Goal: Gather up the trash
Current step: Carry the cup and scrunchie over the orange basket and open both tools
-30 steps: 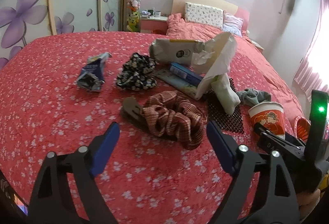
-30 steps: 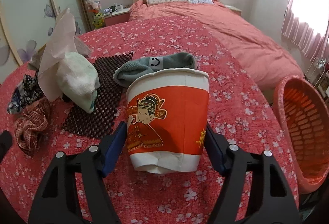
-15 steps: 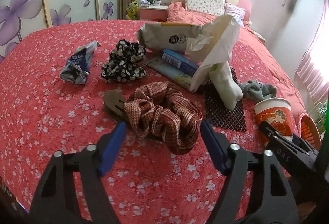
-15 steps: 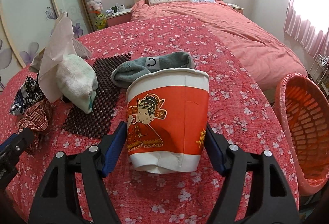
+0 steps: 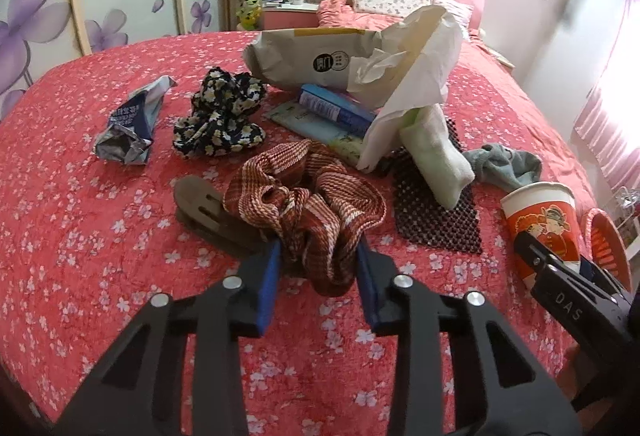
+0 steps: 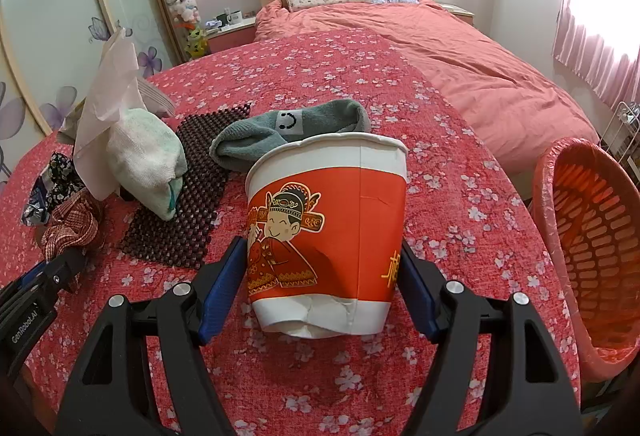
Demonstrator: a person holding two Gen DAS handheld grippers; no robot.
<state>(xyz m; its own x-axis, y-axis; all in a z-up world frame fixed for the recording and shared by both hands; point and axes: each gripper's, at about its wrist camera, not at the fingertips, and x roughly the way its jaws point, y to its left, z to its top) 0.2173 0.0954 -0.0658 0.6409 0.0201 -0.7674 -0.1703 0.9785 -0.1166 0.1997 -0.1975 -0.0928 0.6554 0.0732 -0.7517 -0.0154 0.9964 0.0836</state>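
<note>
A red plaid scrunchie [image 5: 304,192] lies on the flowered red cover. My left gripper [image 5: 317,272] is closing on it, and its blue pads press the near loop from both sides. In my right gripper [image 6: 322,276] stands an upright red and white paper cup [image 6: 328,212] with a dented base, the pads shut against its sides. That cup [image 5: 540,220] also shows at the right of the left wrist view. An orange plastic basket [image 6: 592,236] sits just right of the cup. Whether the cup rests on the cover I cannot tell.
Beyond the scrunchie lie a crumpled foil wrapper [image 5: 128,120], a floral scrunchie [image 5: 220,116], a paper bag [image 5: 320,56], white tissue paper [image 5: 416,76], a blue box [image 5: 336,108], a rolled white cloth [image 5: 436,160], a grey sock [image 6: 288,132] and a brown beaded mat [image 5: 436,212]. A flat brown clip [image 5: 200,204] lies under the plaid scrunchie.
My left gripper has moved forward and down over the plaid scrunchie, and its jaws have narrowed from wide apart onto the fabric. The right gripper and the cup have kept still.
</note>
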